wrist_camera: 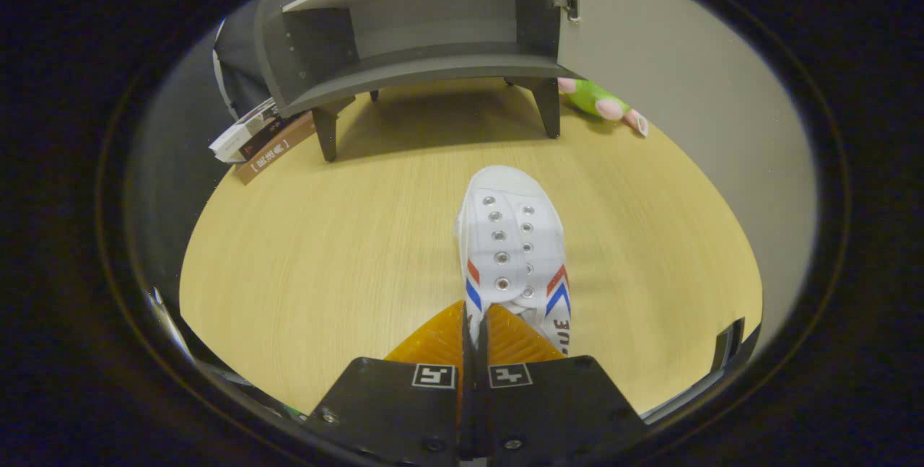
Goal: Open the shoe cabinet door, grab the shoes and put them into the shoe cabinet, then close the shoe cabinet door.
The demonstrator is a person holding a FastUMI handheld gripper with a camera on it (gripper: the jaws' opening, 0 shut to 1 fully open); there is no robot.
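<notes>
While jaws pinch shoe, cabinet open.

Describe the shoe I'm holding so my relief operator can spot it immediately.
Start at the grey shoe cabinet, door open, on the wooden table. On the table before it lies a white shoe, its heel edge pinched in the gripper. Metal eyelets, no laces, and red-and-blue chevrons mark it.

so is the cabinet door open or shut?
Open. The door is swung out to the right, hinge showing, and the cabinet shelf is exposed. The tongs are shut on the shoe.
</notes>
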